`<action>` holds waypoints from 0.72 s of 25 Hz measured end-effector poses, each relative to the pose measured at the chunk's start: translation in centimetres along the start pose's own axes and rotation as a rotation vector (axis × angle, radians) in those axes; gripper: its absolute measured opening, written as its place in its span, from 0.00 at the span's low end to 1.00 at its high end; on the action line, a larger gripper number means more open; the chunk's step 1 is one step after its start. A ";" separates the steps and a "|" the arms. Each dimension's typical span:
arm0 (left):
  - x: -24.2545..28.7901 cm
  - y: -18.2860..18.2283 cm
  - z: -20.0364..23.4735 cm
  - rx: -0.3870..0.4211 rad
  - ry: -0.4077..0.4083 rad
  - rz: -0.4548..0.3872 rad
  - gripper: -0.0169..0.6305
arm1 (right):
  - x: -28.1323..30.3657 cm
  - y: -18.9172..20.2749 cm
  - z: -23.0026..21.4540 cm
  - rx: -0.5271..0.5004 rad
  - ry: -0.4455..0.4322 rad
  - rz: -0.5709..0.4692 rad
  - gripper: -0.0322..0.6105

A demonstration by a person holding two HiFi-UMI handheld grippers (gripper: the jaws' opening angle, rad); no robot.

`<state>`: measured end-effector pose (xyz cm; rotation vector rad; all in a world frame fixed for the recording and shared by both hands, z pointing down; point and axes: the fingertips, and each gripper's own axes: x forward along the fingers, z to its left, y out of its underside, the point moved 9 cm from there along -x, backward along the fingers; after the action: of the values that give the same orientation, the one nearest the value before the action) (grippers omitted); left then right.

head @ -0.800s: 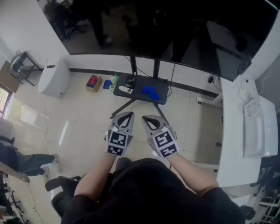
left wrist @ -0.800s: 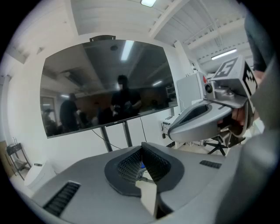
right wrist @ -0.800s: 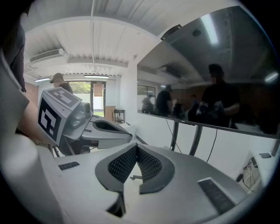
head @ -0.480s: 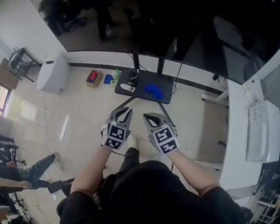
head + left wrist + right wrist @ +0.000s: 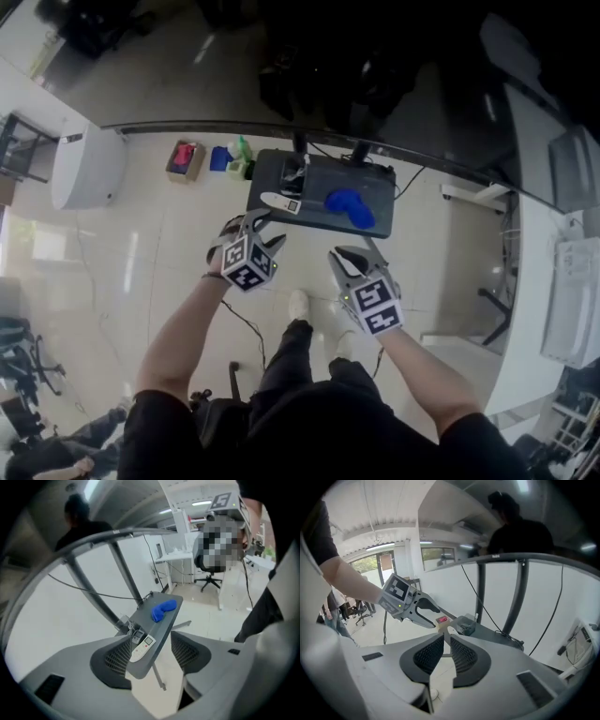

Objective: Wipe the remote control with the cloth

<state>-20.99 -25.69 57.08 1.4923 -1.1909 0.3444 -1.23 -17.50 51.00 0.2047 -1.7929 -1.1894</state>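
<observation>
One remote control (image 5: 279,201) and one blue cloth (image 5: 349,206) are seen in the head view, both lying on a dark shelf (image 5: 319,180) fixed to the two posts of a large screen's stand. The remote control is at the shelf's near left edge and the cloth is to its right, apart from it.

Two grippers are counted. The left gripper (image 5: 251,225) is held just short of the remote control, and the right gripper (image 5: 356,255) lies further back. In the left gripper view the fingers (image 5: 119,656) are shown spread wide on nothing, with the remote control (image 5: 143,646) and the shelf's near end framed between them. The cloth (image 5: 163,610) is seen further along the shelf.

Only in the right gripper view are the right fingers (image 5: 429,654) shown properly. They are drawn almost together, with a thin slit left between them and nothing in it. The left gripper (image 5: 423,612) is also caught there from the side.

A small dark item (image 5: 295,173) beside the remote control cannot be made out. On the floor a red box (image 5: 183,157) and a white appliance (image 5: 84,169) are seen. The screen is cut off at the top of the head view.
</observation>
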 end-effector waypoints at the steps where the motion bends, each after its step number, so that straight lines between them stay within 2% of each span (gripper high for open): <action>1: 1.7 0.8 0.8 0.051 0.029 0.024 0.44 | 1.2 0.3 -0.7 0.010 0.008 0.012 0.12; 4: 6.8 3.4 2.6 0.181 0.111 0.089 0.46 | 4.6 1.6 -2.2 0.039 0.036 0.045 0.14; 7: 10.7 4.7 3.9 0.253 0.183 0.119 0.46 | 7.1 3.0 -3.2 0.060 0.053 0.068 0.14; 14: 15.6 7.0 5.5 0.296 0.351 0.180 0.48 | 10.0 5.4 -4.0 0.083 0.056 0.109 0.14; 18: 16.7 7.8 5.9 0.303 0.393 0.184 0.48 | 10.9 6.0 -4.9 0.082 0.069 0.114 0.14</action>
<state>-22.12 -37.56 72.29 1.4822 -0.9879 0.9333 -1.37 -23.84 62.82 0.1859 -1.7709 -1.0179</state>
